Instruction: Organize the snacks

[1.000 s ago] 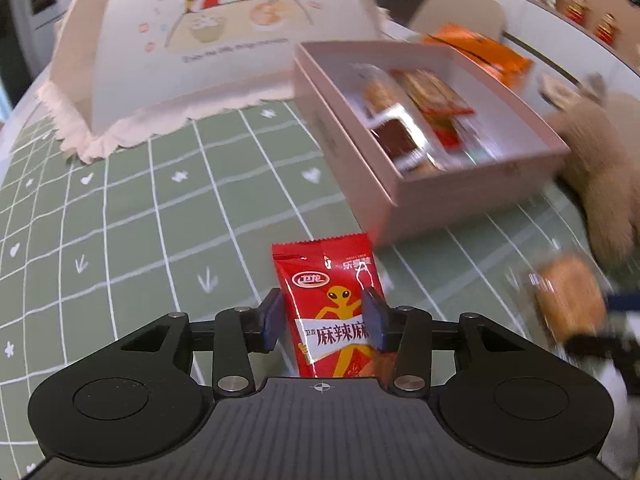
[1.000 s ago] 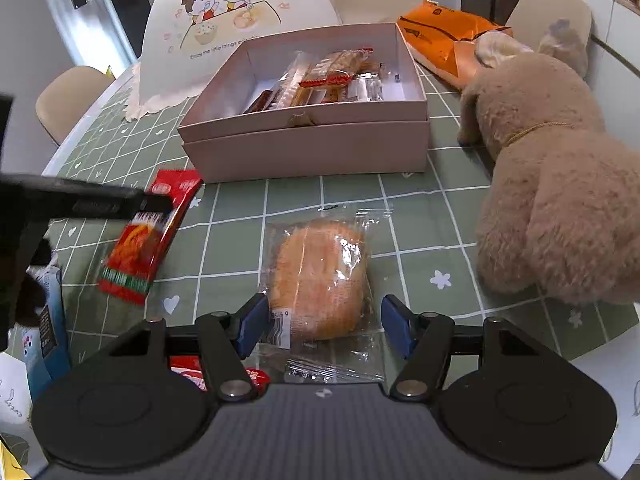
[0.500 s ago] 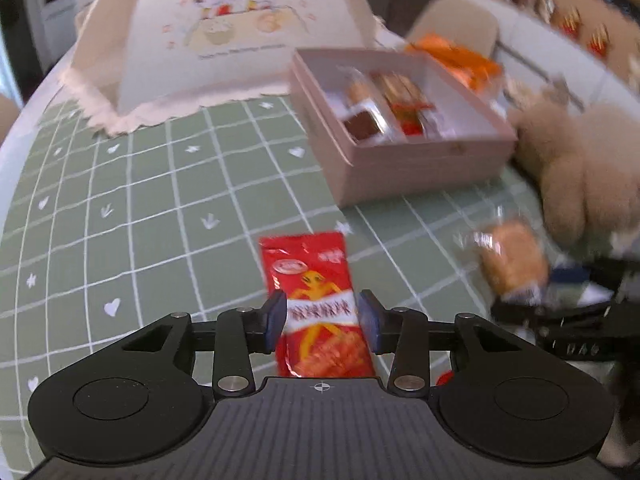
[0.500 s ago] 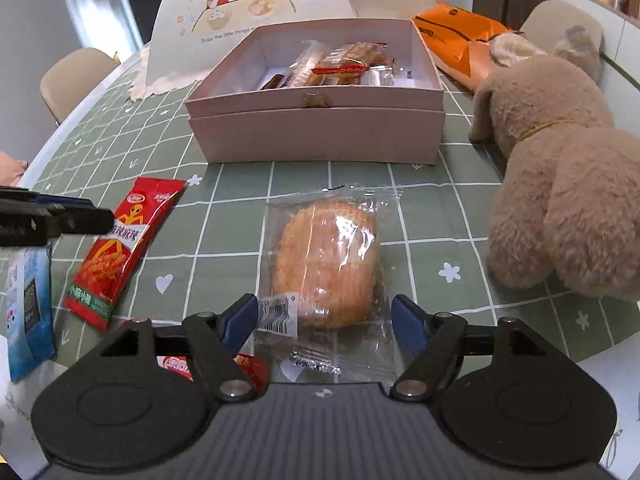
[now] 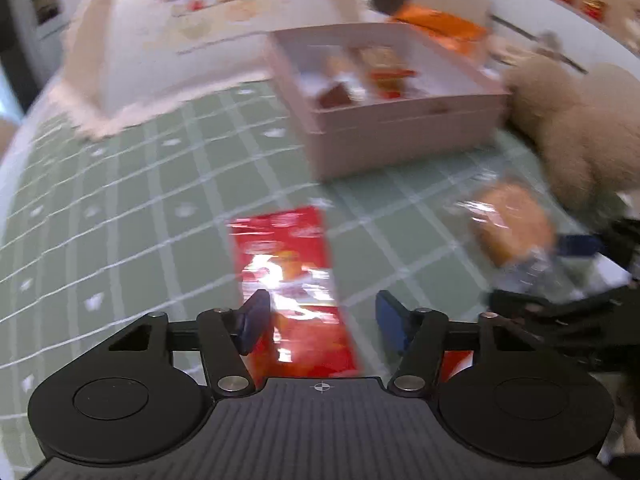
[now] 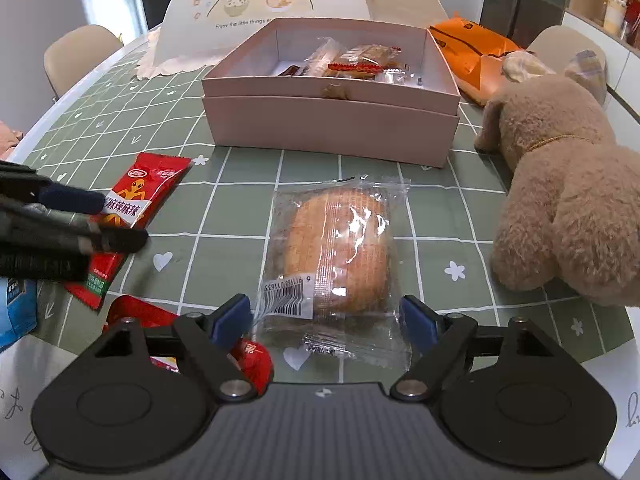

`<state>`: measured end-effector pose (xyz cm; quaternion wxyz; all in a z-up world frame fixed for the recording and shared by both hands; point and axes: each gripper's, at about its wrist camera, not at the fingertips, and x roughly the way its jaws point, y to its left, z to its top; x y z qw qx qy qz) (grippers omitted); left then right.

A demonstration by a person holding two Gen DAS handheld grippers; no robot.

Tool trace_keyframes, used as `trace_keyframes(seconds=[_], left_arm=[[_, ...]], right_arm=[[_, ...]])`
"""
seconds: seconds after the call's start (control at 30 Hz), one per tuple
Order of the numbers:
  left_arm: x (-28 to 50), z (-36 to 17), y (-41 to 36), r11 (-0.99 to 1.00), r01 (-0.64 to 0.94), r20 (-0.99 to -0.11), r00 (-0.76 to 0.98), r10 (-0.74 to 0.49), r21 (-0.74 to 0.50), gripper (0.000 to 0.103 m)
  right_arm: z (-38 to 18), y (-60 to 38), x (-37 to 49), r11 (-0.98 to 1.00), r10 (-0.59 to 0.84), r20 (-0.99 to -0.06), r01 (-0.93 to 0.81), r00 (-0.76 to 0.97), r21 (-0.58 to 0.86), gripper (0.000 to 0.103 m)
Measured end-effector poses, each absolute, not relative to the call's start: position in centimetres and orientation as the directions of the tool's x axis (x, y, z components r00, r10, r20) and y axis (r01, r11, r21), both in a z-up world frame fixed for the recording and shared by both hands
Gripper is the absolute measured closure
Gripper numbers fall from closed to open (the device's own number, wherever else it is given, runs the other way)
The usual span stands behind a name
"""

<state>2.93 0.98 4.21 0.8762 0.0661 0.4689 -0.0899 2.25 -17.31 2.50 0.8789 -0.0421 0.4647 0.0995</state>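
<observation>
The red spicy-snack packet point(image 5: 288, 280) point(image 6: 136, 204) lies flat on the green checked cloth. My left gripper point(image 5: 323, 316) point(image 6: 96, 220) hangs over its near end with the jaws opening, pads off the packet. A bread bun in clear wrap point(image 6: 340, 248) point(image 5: 512, 232) lies in front of my right gripper point(image 6: 326, 320), whose jaws are opening on either side of the wrap without touching it. Beyond stands the open pink box point(image 6: 332, 124) point(image 5: 400, 136) with several wrapped snacks inside. The left wrist view is blurred.
A brown plush dog point(image 6: 560, 208) sits right of the bread and box. An orange bag point(image 6: 472, 52) and a white mesh food cover point(image 6: 280, 0) stand behind the box. Another red packet point(image 6: 160, 320) and a blue packet point(image 6: 16, 308) lie at the near left.
The left gripper drew back from the box, set the red packet on the cloth and spread its jaws off it. The right jaws widened around the bread.
</observation>
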Motion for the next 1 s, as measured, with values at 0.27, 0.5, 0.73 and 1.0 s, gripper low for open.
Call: trace_keyframes(seconds=[0.27, 0.5, 0.73, 1.0], left_arm=[[4.8, 3.3, 2.2, 0.99, 0.141, -0.865, 0.493, -0.096, -0.029, 0.038], [4.9, 3.2, 2.0, 0.993, 0.114, -0.872, 0.484, -0.079, -0.026, 0.039], [3.6, 3.4, 2.1, 0.992, 0.114, -0.875, 0.474, -0.097, -0.048, 0.041], [1.9, 3.4, 1.9, 0.993, 0.111, -0.868, 0.487, -0.096, -0.047, 0.041]], right_arm=[[2.4, -17.2, 2.1, 0.975, 0.142, -0.82, -0.223, 0.555, 0.018, 0.014], [1.8, -17.0, 1.5, 0.983, 0.121, -0.815, -0.183, 0.566, 0.019, 0.0], [1.8, -16.7, 1.2, 0.982, 0.118, -0.822, -0.187, 0.558, 0.014, 0.0], [3.4, -17.2, 2.3, 0.975, 0.096, -0.817, -0.217, 0.569, -0.037, 0.007]])
